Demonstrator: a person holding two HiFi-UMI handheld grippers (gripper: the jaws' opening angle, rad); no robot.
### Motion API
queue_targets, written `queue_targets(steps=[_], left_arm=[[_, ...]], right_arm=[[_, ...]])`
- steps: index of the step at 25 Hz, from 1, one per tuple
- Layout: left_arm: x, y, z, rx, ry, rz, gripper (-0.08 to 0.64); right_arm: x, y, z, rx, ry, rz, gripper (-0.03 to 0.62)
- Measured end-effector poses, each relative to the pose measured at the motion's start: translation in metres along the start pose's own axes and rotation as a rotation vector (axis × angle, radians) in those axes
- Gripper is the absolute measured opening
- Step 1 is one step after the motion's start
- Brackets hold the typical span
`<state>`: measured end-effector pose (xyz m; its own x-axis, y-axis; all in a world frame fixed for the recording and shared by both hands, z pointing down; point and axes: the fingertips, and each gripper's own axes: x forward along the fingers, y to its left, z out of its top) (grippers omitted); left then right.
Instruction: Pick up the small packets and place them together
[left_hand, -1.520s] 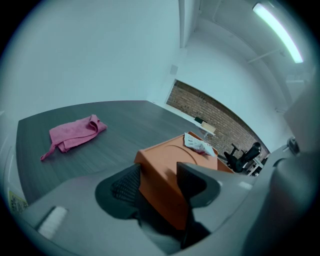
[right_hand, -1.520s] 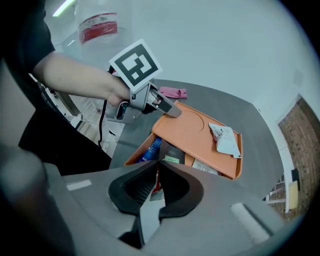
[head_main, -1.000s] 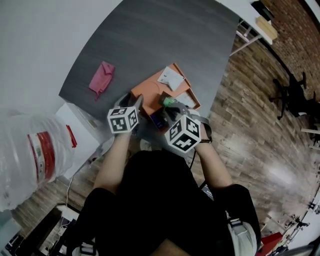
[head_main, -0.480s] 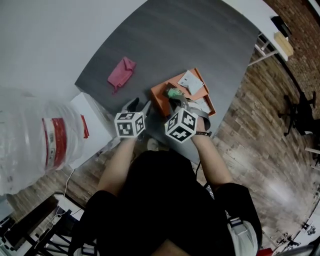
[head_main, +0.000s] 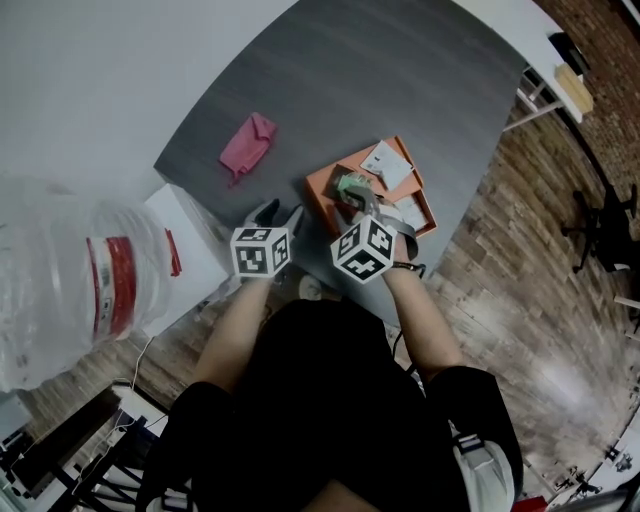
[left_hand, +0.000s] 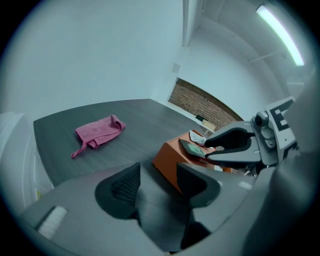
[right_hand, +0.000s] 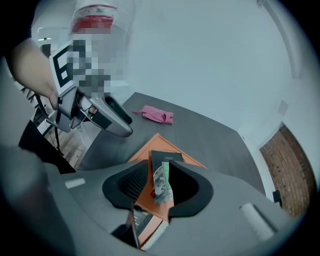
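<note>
**Right jaws opened: green packet freed over the tray**

Since a second ago your right gripper (right_hand: 158, 170) has carried the green packet (right_hand: 162, 186) from the tray's near edge to a spot over the tray (right_hand: 156, 143). Its jaws have just been opening. They now stand apart with the green packet upright between them, leaning on the right-hand jaw. A gap shows at the other pad, so nothing clamps it. Judged from that, the drop is in hand: you are leaving it with the white packets (head_main: 385, 163) that lie in the tray. A straight withdrawal should keep it from being dragged out.

Your left gripper (left_hand: 159, 175) hovers over the table (left_hand: 135, 120) beside the tray, jaws apart. It is empty, with only bare table showing between them. The pink cloth (head_main: 247, 145) lies well apart on the table.

Not established:
- Whether the green packet's lower end touches the tray floor, since your own jaws cover it.
- What the dark flat item (right_hand: 166, 156) just behind it is; I cannot tell packet from card.
- What the printed items at the tray's near end are, as the gripper body cuts them off.
- How many packets there are, because the head view is too small to count them.
</note>
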<state>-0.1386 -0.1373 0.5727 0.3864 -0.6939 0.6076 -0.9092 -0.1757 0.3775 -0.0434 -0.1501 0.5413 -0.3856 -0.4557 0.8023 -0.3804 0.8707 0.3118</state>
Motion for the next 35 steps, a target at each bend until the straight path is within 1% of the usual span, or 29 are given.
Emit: queue_targets(steps=[5, 8, 11, 14, 17, 19, 25, 29, 35], left_arm=[[0.008, -0.014, 0.005, 0.004, -0.001, -0.038, 0.229], [0.013, -0.027, 0.008, -0.009, -0.002, -0.08, 0.229], [0.018, -0.037, 0.006, -0.027, -0.001, -0.111, 0.229], [0.022, -0.043, 0.004, -0.027, 0.008, -0.128, 0.229], [0.026, -0.049, 0.003, -0.016, 0.022, -0.138, 0.229], [0.028, -0.052, 0.002, -0.009, 0.029, -0.141, 0.229], [0.028, -0.054, -0.002, -0.001, 0.045, -0.139, 0.229], [0.027, -0.054, -0.005, -0.006, 0.049, -0.137, 0.229], [0.028, -0.057, -0.005, -0.002, 0.05, -0.138, 0.229]], right_arm=[[-0.019, -0.009, -0.009, 0.09, -0.036, -0.014, 0.123], [-0.038, -0.013, -0.029, 0.158, -0.035, -0.026, 0.12], [-0.052, -0.009, -0.062, 0.239, -0.003, -0.004, 0.118], [-0.053, -0.003, -0.092, 0.274, 0.061, 0.018, 0.118], [-0.049, 0.005, -0.104, 0.285, 0.095, 0.04, 0.118], [-0.043, 0.012, -0.105, 0.29, 0.108, 0.067, 0.132], [-0.028, 0.038, -0.101, 0.233, 0.136, 0.129, 0.156], [-0.023, 0.046, -0.101, 0.226, 0.151, 0.161, 0.161], [-0.014, 0.058, -0.104, 0.195, 0.209, 0.22, 0.196]])
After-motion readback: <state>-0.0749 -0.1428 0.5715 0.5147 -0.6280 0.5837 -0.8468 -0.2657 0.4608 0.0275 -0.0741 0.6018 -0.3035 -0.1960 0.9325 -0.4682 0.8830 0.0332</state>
